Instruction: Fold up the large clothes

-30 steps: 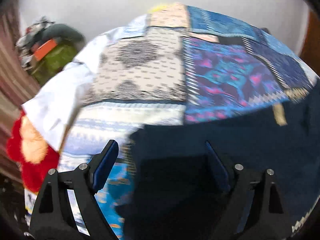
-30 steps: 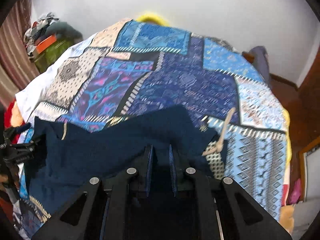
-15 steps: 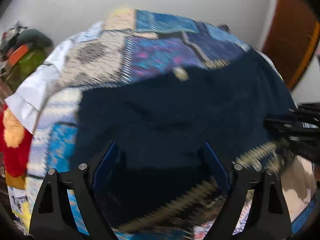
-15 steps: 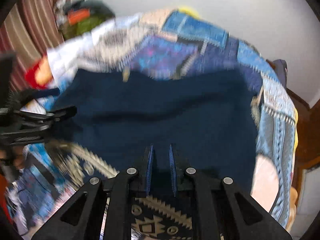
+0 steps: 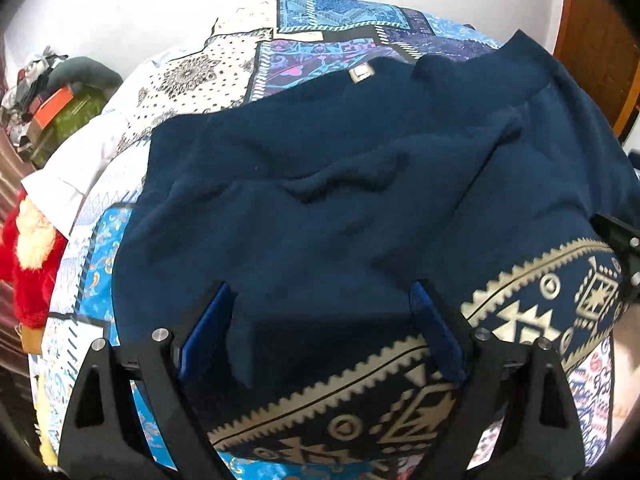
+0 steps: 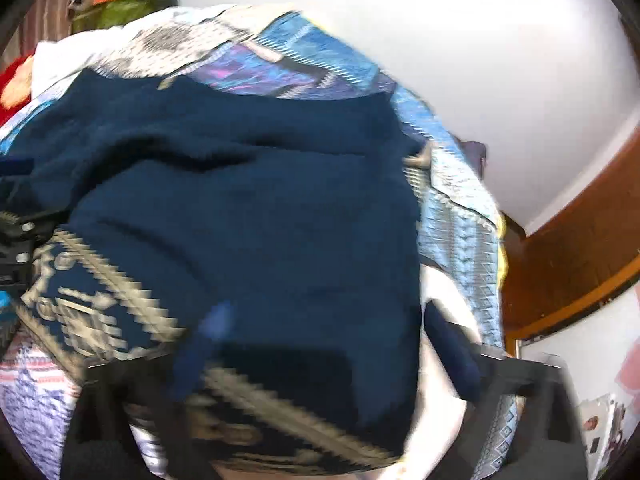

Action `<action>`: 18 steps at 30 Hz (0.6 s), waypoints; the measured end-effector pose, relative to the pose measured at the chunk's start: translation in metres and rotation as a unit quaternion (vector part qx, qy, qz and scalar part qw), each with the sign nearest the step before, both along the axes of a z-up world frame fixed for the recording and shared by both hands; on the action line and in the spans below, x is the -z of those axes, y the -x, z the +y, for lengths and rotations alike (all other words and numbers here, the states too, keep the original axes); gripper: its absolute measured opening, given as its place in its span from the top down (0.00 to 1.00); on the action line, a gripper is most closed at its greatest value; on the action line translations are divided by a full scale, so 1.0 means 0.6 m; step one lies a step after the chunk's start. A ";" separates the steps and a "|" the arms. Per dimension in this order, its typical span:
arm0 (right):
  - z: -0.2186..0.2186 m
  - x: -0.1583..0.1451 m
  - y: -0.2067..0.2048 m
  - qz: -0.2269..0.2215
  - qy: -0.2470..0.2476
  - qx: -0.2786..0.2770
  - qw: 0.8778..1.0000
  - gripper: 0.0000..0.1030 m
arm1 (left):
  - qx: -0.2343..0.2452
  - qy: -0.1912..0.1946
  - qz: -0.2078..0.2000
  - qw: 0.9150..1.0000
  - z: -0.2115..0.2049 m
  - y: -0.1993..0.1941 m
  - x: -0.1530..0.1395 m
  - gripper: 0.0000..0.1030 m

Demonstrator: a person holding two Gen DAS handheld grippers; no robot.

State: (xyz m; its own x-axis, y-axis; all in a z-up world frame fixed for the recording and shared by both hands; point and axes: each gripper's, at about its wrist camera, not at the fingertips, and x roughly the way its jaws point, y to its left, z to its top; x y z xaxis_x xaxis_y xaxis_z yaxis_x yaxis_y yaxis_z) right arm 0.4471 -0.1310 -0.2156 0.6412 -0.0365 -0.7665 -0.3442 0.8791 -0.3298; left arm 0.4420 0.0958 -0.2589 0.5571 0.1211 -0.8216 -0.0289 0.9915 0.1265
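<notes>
Bed covered by patchwork bedspread (image 5: 320, 36), blue, purple and cream panels. Navy garment (image 5: 320, 184) with cream geometric border lies spread directly on it, rumpled. White sheet (image 5: 76, 168) shows at bedspread's left edge.

Home bedroom — a bed under a patchwork bedspread (image 5: 224, 76) fills the view, white wall (image 6: 500, 60) behind, wooden door frame (image 5: 592, 40) to the right. Clutter pile (image 5: 52, 96) with an orange box in the corner, red plush toy (image 5: 32, 264) by the bed edge — lived-in
</notes>
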 end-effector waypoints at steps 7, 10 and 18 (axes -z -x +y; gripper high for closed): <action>-0.119 -0.005 -0.003 0.079 -0.096 0.044 0.991 0.02 | -0.043 0.012 0.002 0.999 0.051 0.047 -0.009 0.12; -0.137 -0.025 0.015 0.069 -0.097 0.058 0.991 0.02 | -0.061 0.010 -0.002 0.998 0.079 0.072 -0.019 0.12; -0.122 -0.103 0.072 0.028 -0.119 0.008 0.992 0.01 | -0.160 0.109 -0.017 0.981 0.171 0.155 -0.050 0.12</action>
State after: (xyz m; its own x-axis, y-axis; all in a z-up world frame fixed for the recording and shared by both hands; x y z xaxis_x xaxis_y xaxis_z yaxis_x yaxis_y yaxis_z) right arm 0.4037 -0.2041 -0.1540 0.5985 0.1402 -0.7887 -0.3408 0.9356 -0.0922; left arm 0.3490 0.1985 -0.2291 0.5459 0.1184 -0.8294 -0.3445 0.9341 -0.0934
